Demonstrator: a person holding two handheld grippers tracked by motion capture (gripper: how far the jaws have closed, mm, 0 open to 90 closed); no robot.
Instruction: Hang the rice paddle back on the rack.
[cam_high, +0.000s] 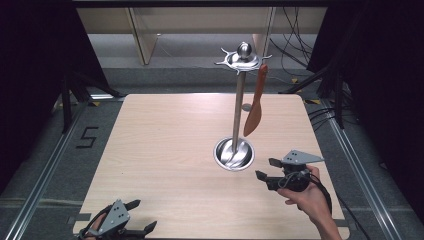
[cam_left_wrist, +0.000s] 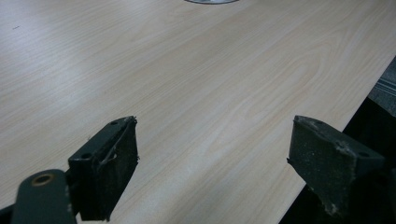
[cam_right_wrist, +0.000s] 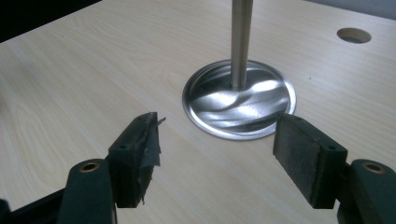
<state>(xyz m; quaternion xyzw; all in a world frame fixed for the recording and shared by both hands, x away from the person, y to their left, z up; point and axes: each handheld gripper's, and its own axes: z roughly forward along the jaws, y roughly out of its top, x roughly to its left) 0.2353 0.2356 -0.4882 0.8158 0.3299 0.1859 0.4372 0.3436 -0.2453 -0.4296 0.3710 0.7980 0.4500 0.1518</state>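
High view: a light wooden table carries a metal utensil stand, whose upright pole rises from a round dished base to a hooked crown topped by a ball; an orange-brown spatula hangs blade-down from one hook, beside the pole and clear of the table. The right gripper, held in the person's right hand, hovers just beside the base with its jaws spread apart and empty, pointing toward the base. The left gripper lies at the near left edge of the table, well apart from the stand, jaws likewise parted with nothing between them. A small round hole in the tabletop shows behind the pole. Left gripper view: the two black jaws stand wide apart over bare wood grain; ahead of them, far off at the top edge, a sliver of the stand's base appears, and beyond the right-hand jaw the table edge falls away to a dark floor. Right gripper view: the jaws are released and hold nothing; the shiny base lies just ahead of the gap between them, nearer the right-hand jaw, with the pole rising from its centre, and the tabletop hole lies farther off, beyond the right-hand jaw.
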